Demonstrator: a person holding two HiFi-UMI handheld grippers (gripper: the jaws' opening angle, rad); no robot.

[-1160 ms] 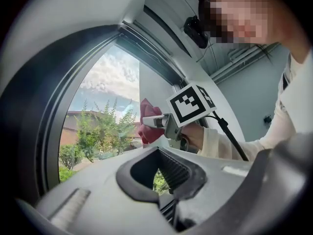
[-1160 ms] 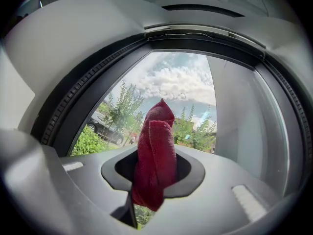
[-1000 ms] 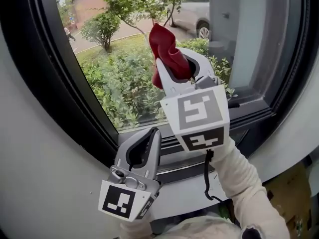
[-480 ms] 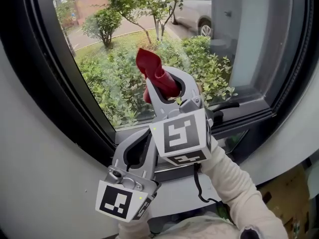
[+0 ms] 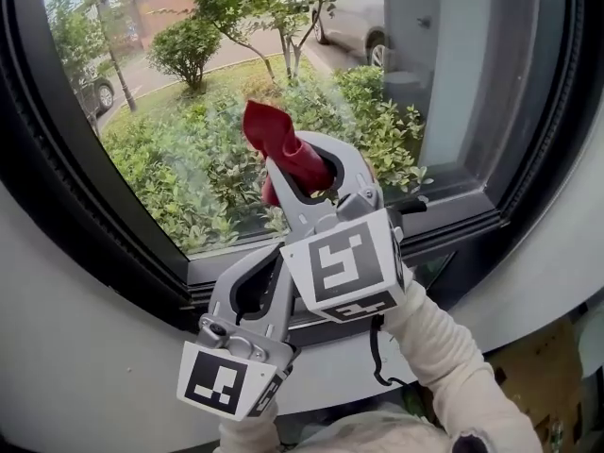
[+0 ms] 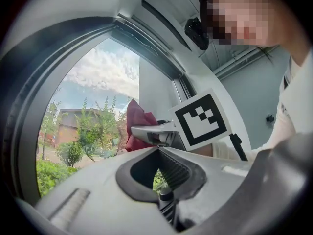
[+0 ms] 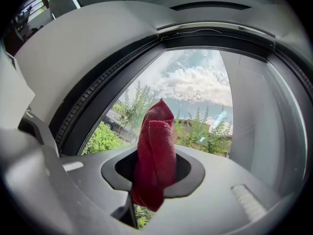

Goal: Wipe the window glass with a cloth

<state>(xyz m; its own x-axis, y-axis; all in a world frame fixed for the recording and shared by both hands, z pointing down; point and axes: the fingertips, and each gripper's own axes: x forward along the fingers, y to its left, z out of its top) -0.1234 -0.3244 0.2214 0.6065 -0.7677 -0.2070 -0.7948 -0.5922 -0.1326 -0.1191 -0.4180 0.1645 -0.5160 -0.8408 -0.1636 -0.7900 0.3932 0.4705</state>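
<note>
A red cloth (image 5: 276,142) sticks out of my right gripper (image 5: 307,159), which is shut on it and holds it up against the window glass (image 5: 179,159), low and near the middle of the pane. In the right gripper view the cloth (image 7: 156,146) stands upright between the jaws, with the pane behind. My left gripper (image 5: 288,258) hangs lower, by the sill, shut with nothing in it. From the left gripper view the cloth (image 6: 137,126) and the right gripper's marker cube (image 6: 201,119) show just ahead.
A dark window frame (image 5: 462,210) rings the glass, with a white wall (image 5: 75,347) below and left. A dark handle (image 5: 413,203) sits on the lower frame at right. A cardboard box (image 5: 543,361) shows at bottom right. Shrubs and a parked car (image 5: 354,26) lie outside.
My right gripper has carried the red cloth leftward and down across the glass. The left gripper has stayed near the sill.
</note>
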